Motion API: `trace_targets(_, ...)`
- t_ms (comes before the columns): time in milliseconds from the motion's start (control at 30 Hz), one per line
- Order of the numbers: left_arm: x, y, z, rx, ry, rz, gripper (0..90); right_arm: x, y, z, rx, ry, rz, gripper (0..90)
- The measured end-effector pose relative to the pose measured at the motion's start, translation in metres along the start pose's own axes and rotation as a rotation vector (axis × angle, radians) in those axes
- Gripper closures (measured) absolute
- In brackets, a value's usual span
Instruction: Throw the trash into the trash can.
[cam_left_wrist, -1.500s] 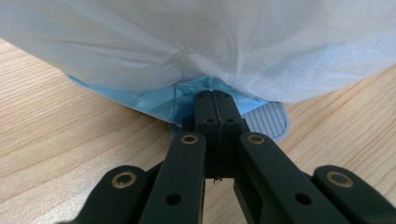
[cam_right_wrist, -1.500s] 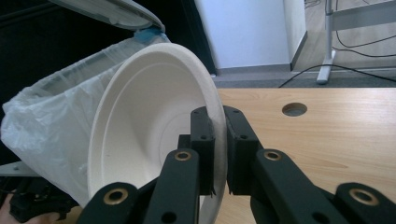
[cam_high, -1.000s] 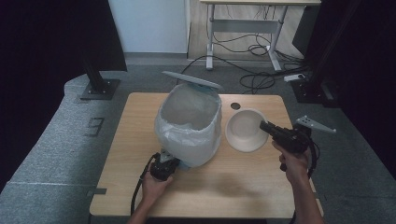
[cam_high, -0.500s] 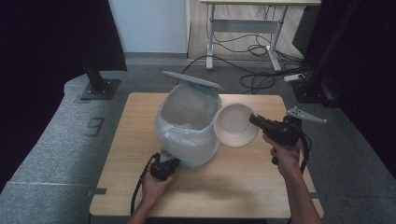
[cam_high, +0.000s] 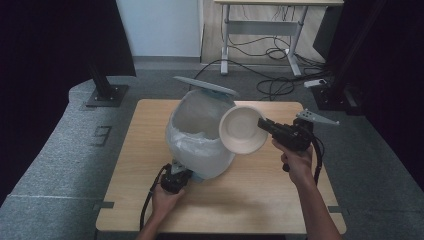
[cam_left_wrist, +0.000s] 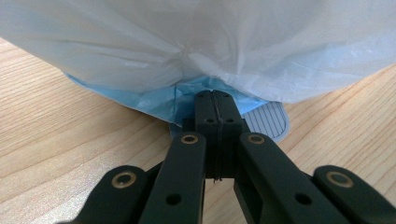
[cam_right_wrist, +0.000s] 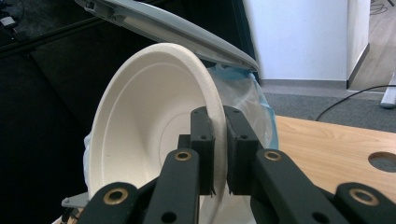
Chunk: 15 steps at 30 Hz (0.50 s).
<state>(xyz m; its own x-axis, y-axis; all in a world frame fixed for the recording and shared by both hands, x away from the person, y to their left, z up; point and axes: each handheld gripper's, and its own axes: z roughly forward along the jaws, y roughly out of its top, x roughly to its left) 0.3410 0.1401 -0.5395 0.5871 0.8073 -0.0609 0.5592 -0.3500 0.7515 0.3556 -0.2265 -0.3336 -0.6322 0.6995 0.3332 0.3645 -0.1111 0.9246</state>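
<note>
A small bin lined with a white bag (cam_high: 197, 137) stands mid-table with its grey lid (cam_high: 205, 86) raised. My right gripper (cam_high: 263, 126) is shut on the rim of a white paper bowl (cam_high: 243, 130), which it holds on edge in the air at the bin's right side, its hollow facing the bin mouth. In the right gripper view the bowl (cam_right_wrist: 144, 116) stands upright in the gripper (cam_right_wrist: 218, 117) under the lid (cam_right_wrist: 163, 25). My left gripper (cam_high: 179, 175) sits at the bin's front base. Its jaws (cam_left_wrist: 215, 95) are shut against the blue base, beside a ribbed grey pedal (cam_left_wrist: 270, 122).
The wooden table (cam_high: 145, 130) has a round hole (cam_right_wrist: 383, 161) near its far right corner. Grey floor mats surround it, with black stands, cables and a desk frame (cam_high: 260, 25) behind.
The right gripper has lifted the bowl off the table, carried it left toward the bin mouth and tipped it on edge. The left gripper has stayed at the bin's base.
</note>
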Motion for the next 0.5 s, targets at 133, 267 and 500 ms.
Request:
trace_targets(133,0.000,0.000,0.000,0.000,0.000,0.000,90.0,0.004,0.002,0.005,0.003,0.008,-0.002,82.9)
trace_targets(267,0.000,0.000,0.000,0.001,-0.001,-0.001,90.0,0.007,0.003,0.010,0.008,0.021,-0.002,82.8)
trace_targets(500,0.000,0.000,0.000,0.000,-0.001,0.000,90.0,0.011,0.005,0.017,0.009,0.028,-0.003,82.8)
